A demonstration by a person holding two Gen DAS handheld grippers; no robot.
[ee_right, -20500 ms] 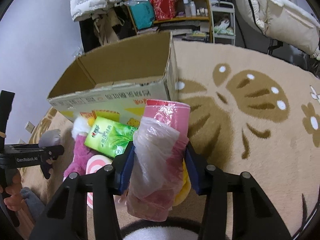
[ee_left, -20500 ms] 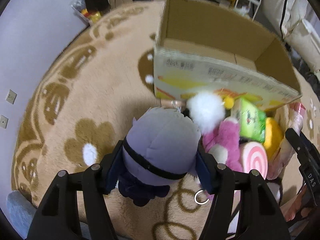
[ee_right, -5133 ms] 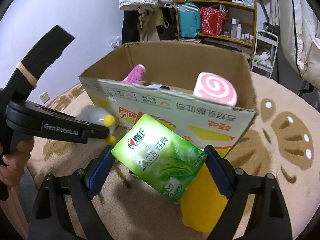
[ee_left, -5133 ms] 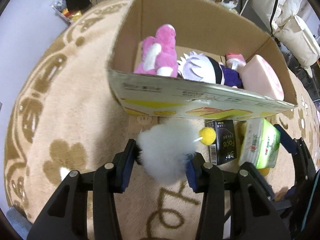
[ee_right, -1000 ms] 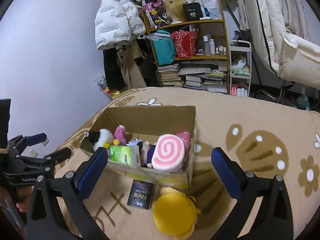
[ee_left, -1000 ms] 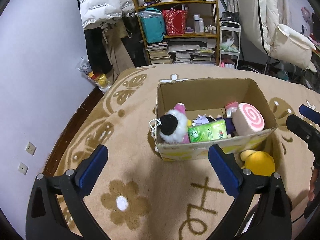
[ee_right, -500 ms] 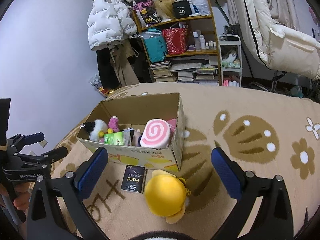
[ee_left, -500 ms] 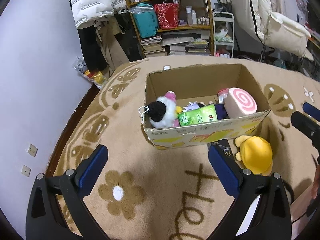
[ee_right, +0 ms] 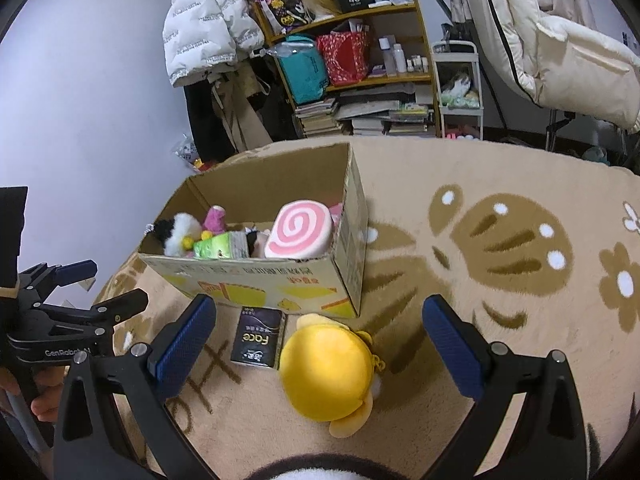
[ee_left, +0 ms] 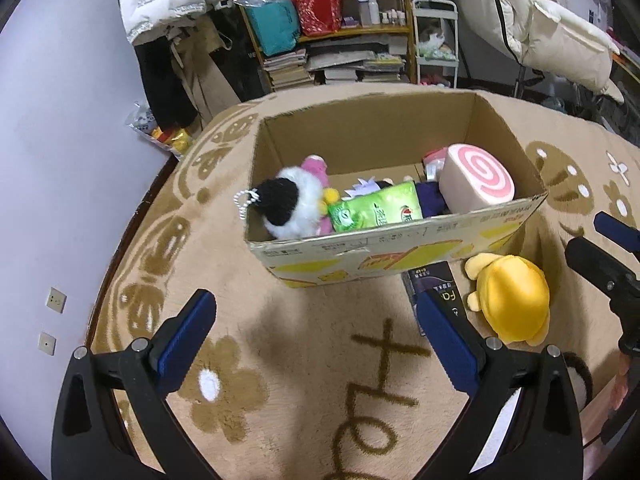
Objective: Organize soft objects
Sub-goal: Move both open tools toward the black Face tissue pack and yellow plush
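Observation:
A cardboard box (ee_left: 400, 240) (ee_right: 256, 276) stands on the rug and holds a black-and-white fluffy toy (ee_left: 292, 204), a green tissue pack (ee_left: 376, 210), a pink swirl roll cushion (ee_left: 476, 180) (ee_right: 298, 232) and other plush toys. A yellow plush (ee_left: 512, 300) (ee_right: 328, 368) and a black tissue pack (ee_left: 436, 292) (ee_right: 258, 338) lie on the rug in front of the box. My left gripper (ee_left: 316, 340) is open and empty above the rug near the box's front. My right gripper (ee_right: 316, 348) is open and empty over the yellow plush.
A beige rug (ee_left: 260, 360) with brown flower patterns covers the floor. A cluttered shelf (ee_right: 360, 60), hanging jackets (ee_right: 200, 24) and a small cart (ee_right: 456, 88) stand beyond the box. A purple wall (ee_left: 60, 160) is to the left.
Both grippers have moved closer to the box and lower toward the rug. The yellow plush and black pack now sit nearer between the right gripper's fingers.

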